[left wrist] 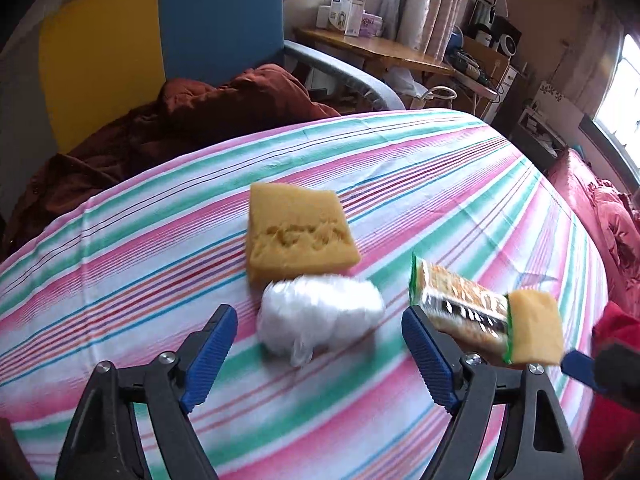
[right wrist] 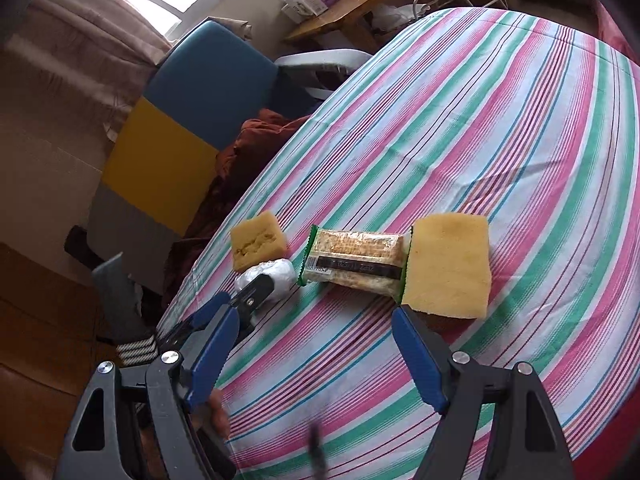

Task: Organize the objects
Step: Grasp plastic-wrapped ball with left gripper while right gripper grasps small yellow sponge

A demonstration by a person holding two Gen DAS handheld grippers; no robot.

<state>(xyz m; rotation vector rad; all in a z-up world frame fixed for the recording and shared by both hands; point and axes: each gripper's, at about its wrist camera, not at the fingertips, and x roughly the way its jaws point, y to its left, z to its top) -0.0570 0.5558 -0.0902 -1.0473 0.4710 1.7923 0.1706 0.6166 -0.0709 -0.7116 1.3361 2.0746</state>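
1. Counts: 2 yellow sponges, 1 snack packet, 1 white plastic wad, 2 tools, all on or over a striped cloth-covered surface (left wrist: 160, 248).
2. Left tool (left wrist: 320, 348): jaws spread, nothing clamped; the white plastic wad (left wrist: 318, 316) lies just ahead, between the 2 blue pads but not touched.
3. Larger-looking sponge (left wrist: 298, 234) lies flat just beyond the wad, touching or nearly touching it; its top is pitted.
4. Right tool (right wrist: 316, 340): jaws spread, empty. The snack packet (right wrist: 354, 260) lies ahead of it, long axis running across the jaw line, green crimped ends left and right.
5. Second sponge (right wrist: 448, 264) lies flat ahead of the right tool's right pad, its edge over the packet's right end.
6. Hard to read: packet print is blurred. In the right wrist view the left tool's tip covers part of the wad. In the left wrist view its right finger cuts off the packet's near corner.
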